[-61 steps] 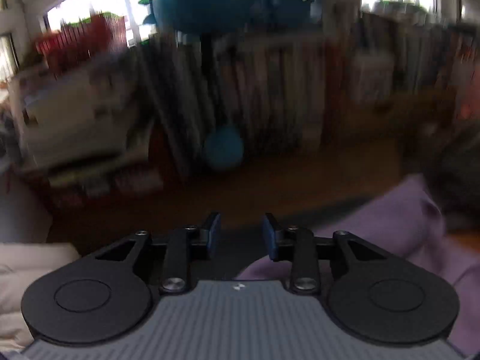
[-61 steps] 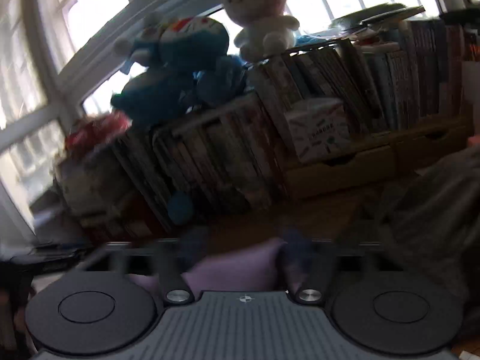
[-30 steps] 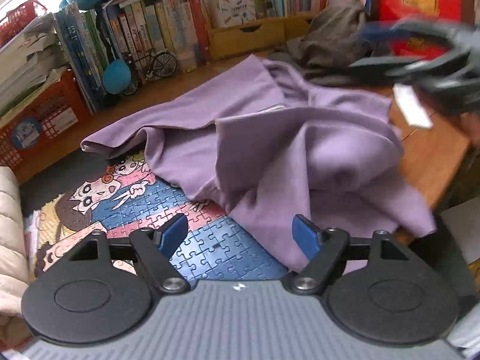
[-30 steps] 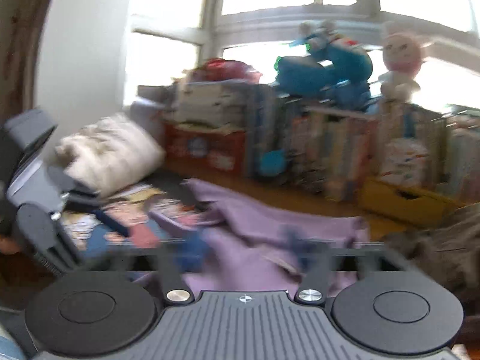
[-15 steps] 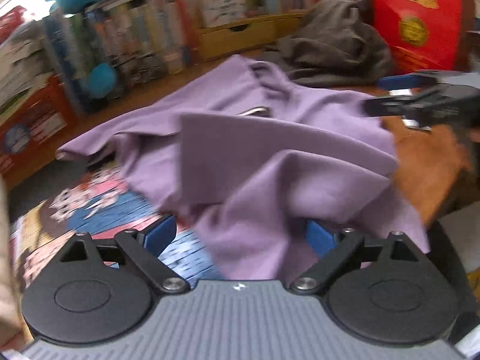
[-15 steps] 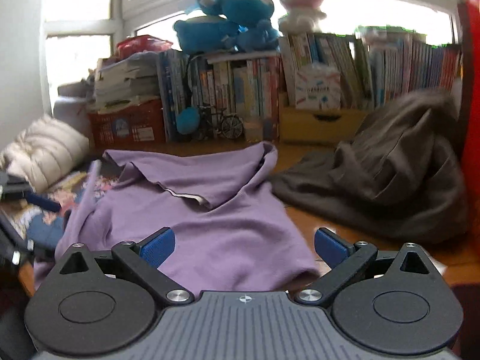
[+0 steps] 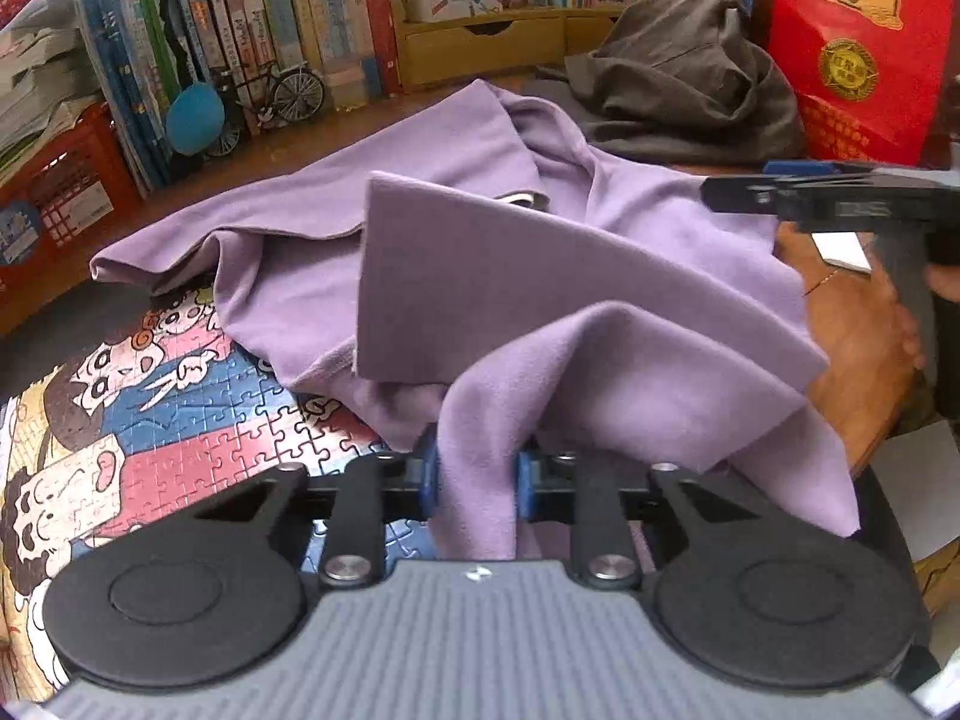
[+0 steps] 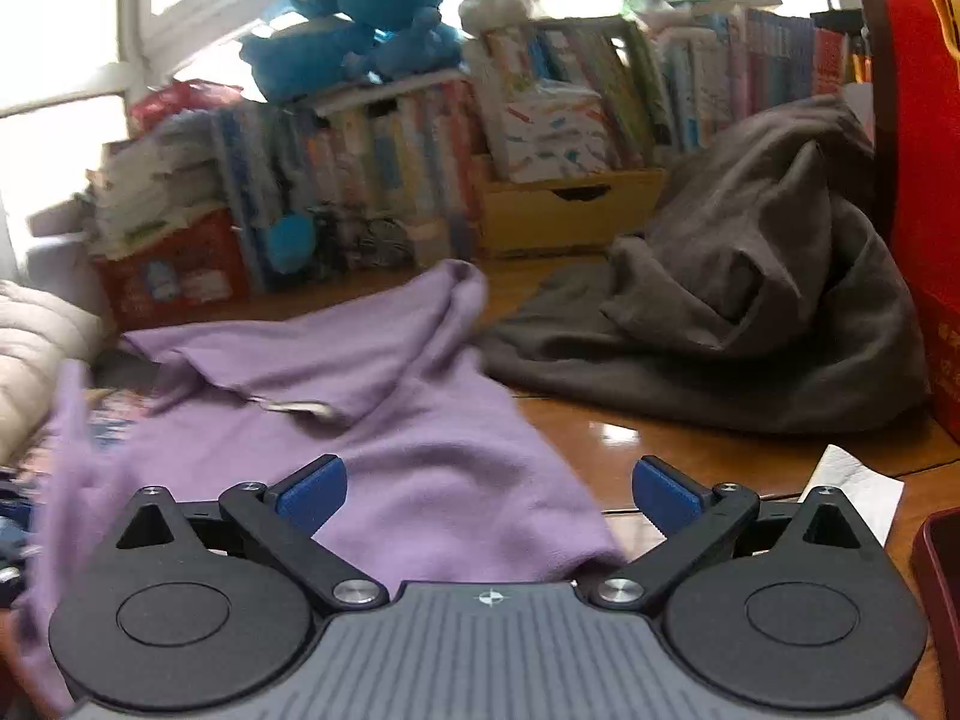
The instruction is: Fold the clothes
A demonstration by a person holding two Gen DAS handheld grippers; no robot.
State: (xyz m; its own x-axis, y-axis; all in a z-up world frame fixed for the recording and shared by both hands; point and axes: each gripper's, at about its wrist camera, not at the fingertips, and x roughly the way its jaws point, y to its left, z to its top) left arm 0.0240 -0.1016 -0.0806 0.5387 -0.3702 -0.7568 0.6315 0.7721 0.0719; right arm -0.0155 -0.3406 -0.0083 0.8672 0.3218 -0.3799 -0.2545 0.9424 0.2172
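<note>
Since half a second ago, the left tool point(image 7: 474, 480) has been closing, and its blue pads are now clenching a bunched fold of the purple shirt point(image 7: 540, 276) at the lower centre of the left wrist view. Pinched cloth is rising up from between the pads and draping away to the right, where one corner is hanging over the near edge of the wooden tabletop point(image 7: 852, 354).

Most of the purple shirt is lying rumpled across the middle of the frame, with one flap folded over on itself. Its left part is resting on a cartoon jigsaw puzzle point(image 7: 150, 420) that is filling the lower left of the frame. Behind the shirt, at the upper right, a grey garment point(image 7: 690, 90) is sitting in a heap, touching the shirt's far edge, and a red gift bag point(image 7: 864, 42) is standing just beside it. A row of books point(image 7: 270, 18) is lining the back.

The right tool point(image 8: 489, 492) is staying released, its fingers spread wide apart above the near edge of the purple shirt point(image 8: 390, 450), gripping nothing. In the left wrist view it is showing at the right edge point(image 7: 780, 195), with a hand point(image 7: 900, 324) below it. In the right wrist view a white paper point(image 8: 852, 492) is lying on the tabletop point(image 8: 690, 450) at the lower right.
</note>
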